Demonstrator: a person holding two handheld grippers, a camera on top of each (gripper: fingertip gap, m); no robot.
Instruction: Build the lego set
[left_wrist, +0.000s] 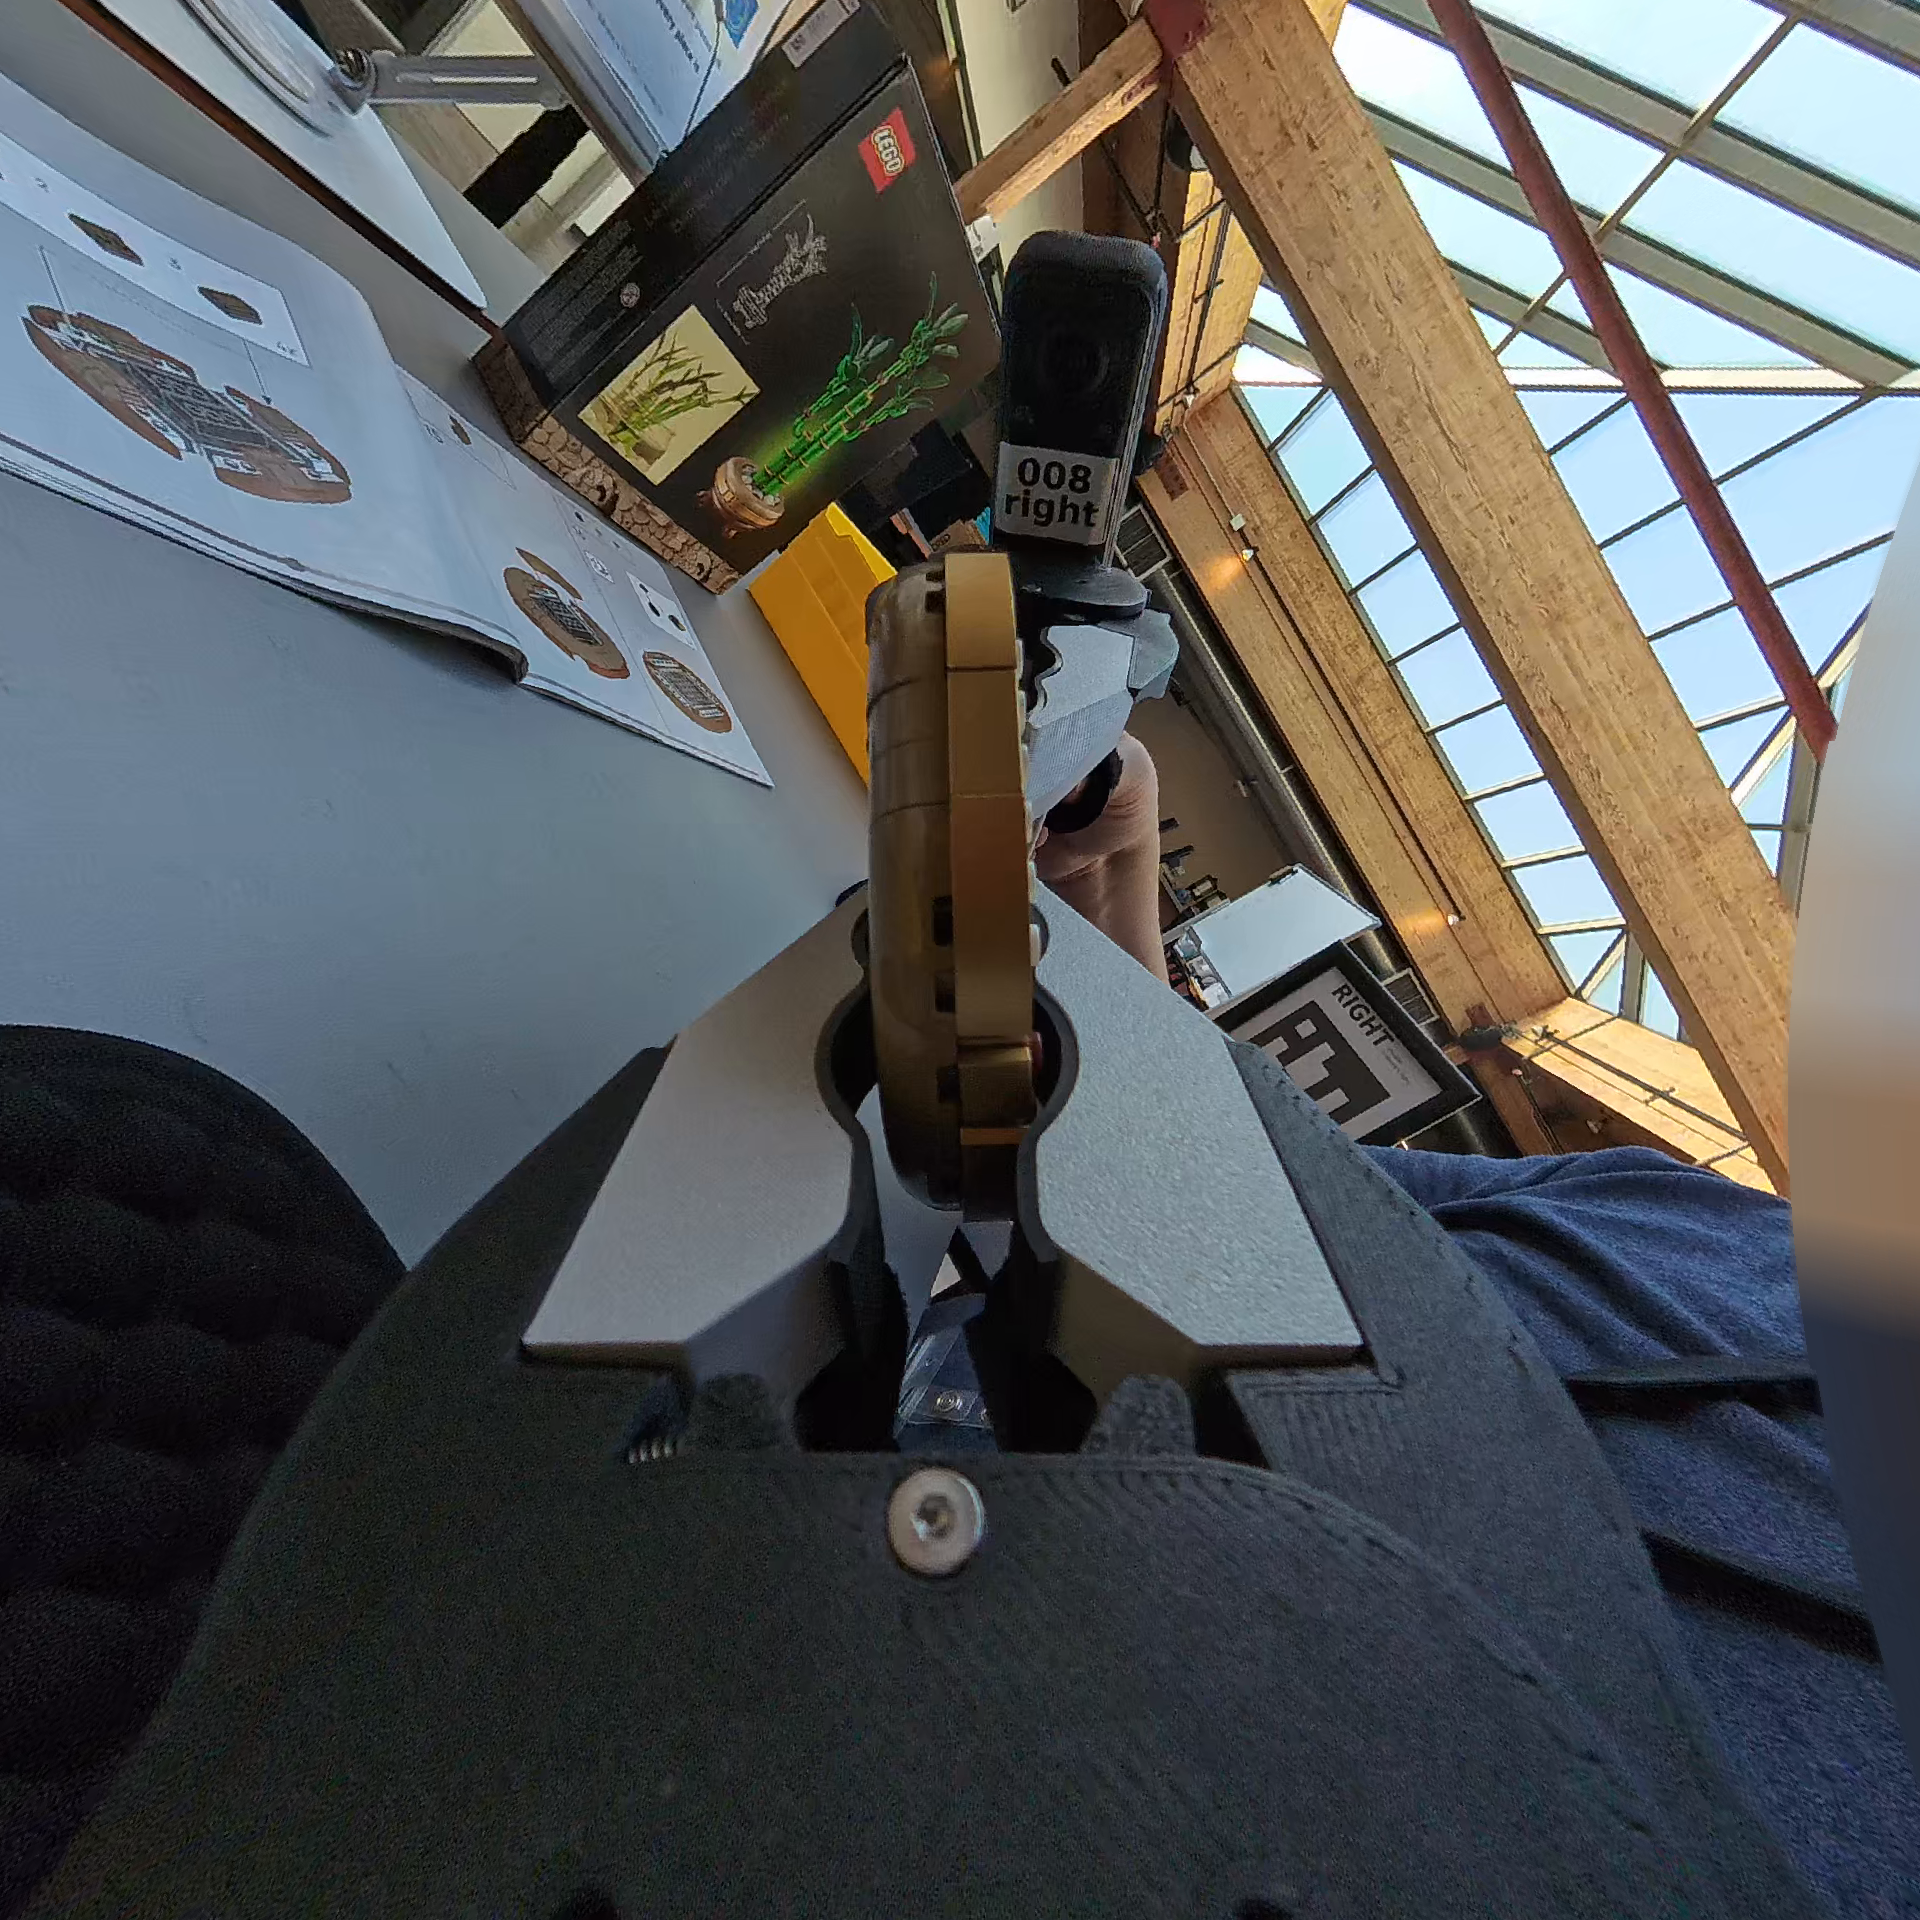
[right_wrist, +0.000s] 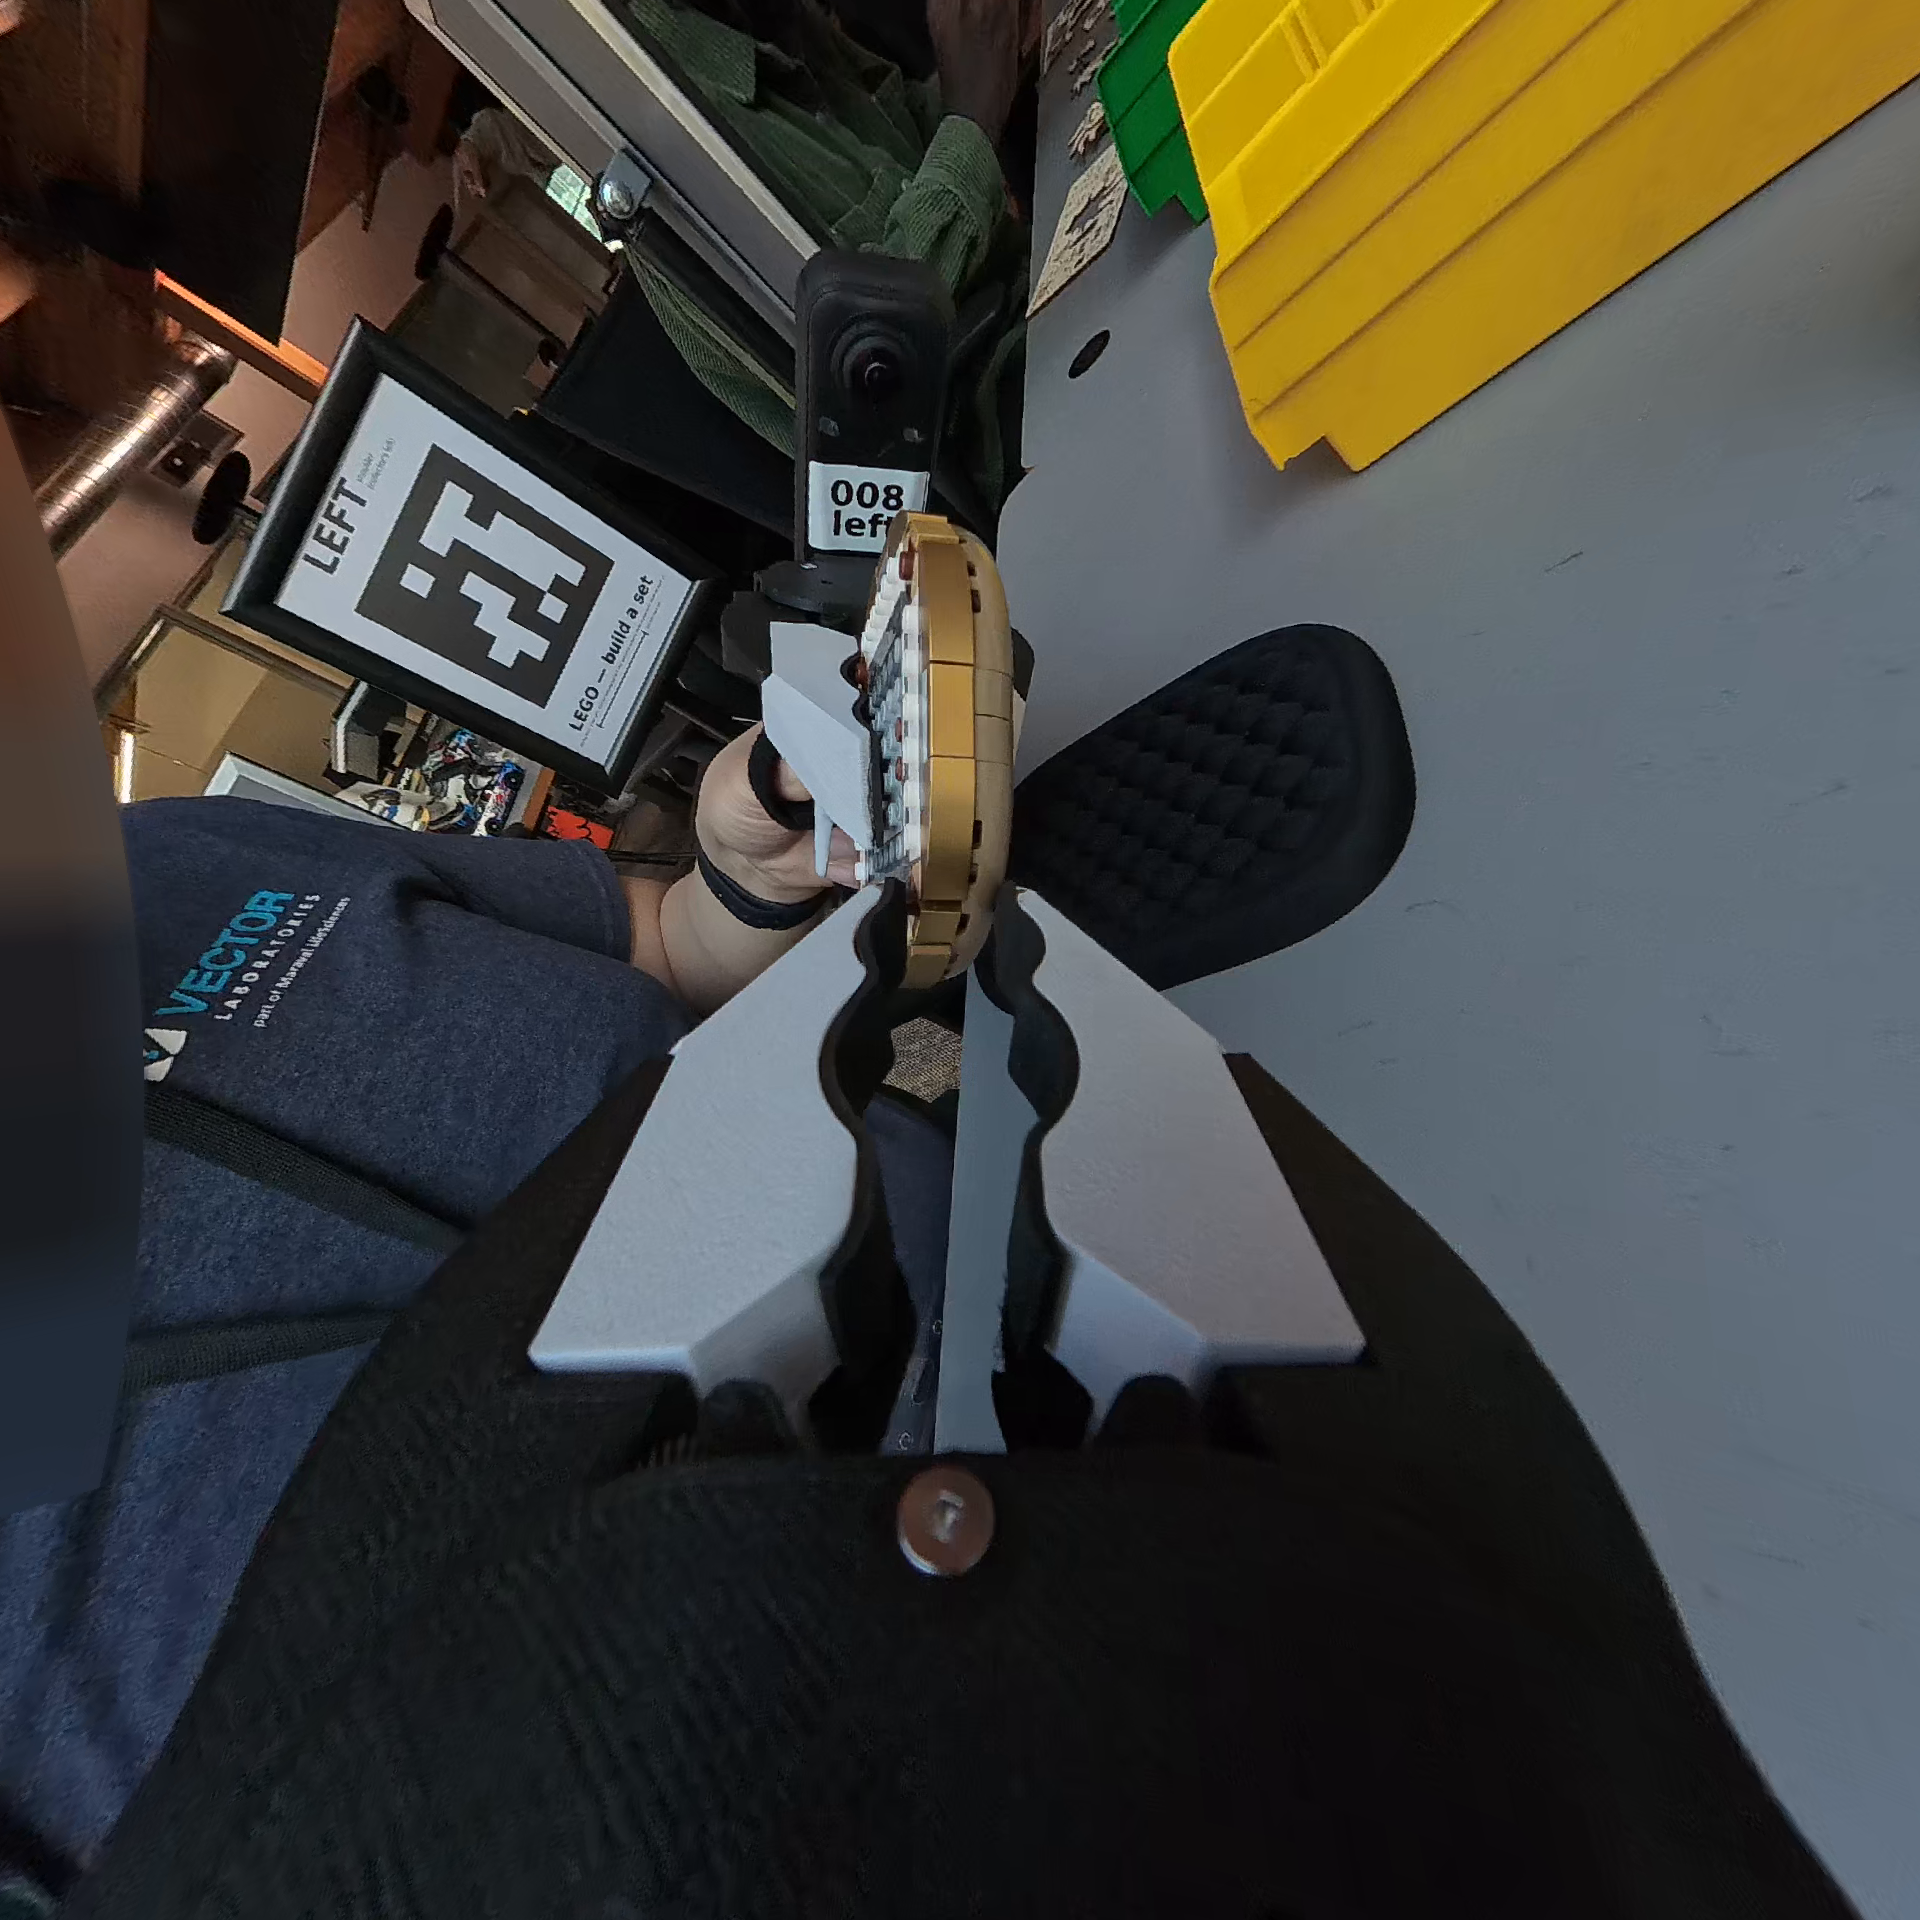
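Left wrist view
- Left gripper (left_wrist: 951, 1023): jaws narrow, clamped on the near edge of the gold round Lego base (left_wrist: 940, 862), which stands on edge, raised off the grey table (left_wrist: 312, 883).
- Right gripper (left_wrist: 1081, 675): at the far edge of the base, jaws against it.
- Table items: open instruction booklet (left_wrist: 260, 436), upright Lego box (left_wrist: 748, 364) beyond it, yellow bin (left_wrist: 821, 623) behind the base, black pad (left_wrist: 125, 1299) at lower left.

Right wrist view
- Right gripper (right_wrist: 940, 925): fingertips close together, nipping the base's near rim.
- Base: gold rim, white and grey studded face turned left.
- Left gripper: grips the far side, a hand (right_wrist: 748, 821) behind it.
- Table: yellow bin and green bin (right_wrist: 1143, 135) at the top right.
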